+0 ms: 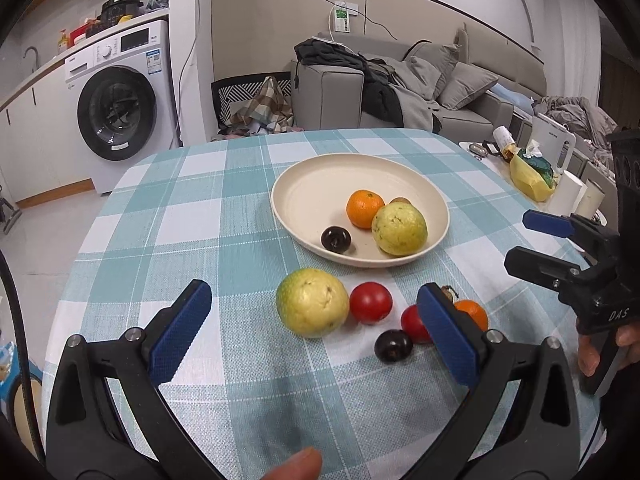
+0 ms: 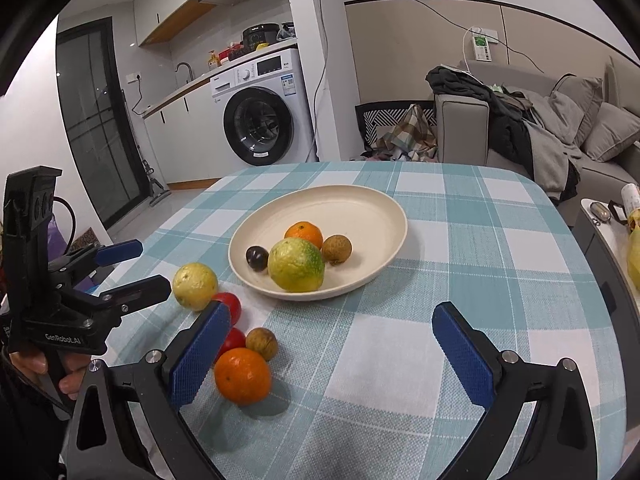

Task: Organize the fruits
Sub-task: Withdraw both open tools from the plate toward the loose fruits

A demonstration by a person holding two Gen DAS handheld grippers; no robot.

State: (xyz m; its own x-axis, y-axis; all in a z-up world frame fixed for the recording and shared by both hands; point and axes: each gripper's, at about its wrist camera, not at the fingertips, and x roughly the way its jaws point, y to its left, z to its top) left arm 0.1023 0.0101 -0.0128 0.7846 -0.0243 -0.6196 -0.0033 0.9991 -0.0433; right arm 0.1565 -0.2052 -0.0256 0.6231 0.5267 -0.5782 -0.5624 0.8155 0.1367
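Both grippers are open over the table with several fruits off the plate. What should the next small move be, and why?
Probably ease the open left gripper forward around the yellow guava. It lies on the cloth just ahead between the fingers, while a matching guava already sits in the plate.

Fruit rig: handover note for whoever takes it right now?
Left gripper: jaws open, empty, above the cloth near the loose guava.
Right gripper: jaws open, empty.
Done: plate holds an orange, a guava, a dark plum and a small brown fruit.
Left on the table: guava, two red tomatoes, plum, orange, brown fruit.
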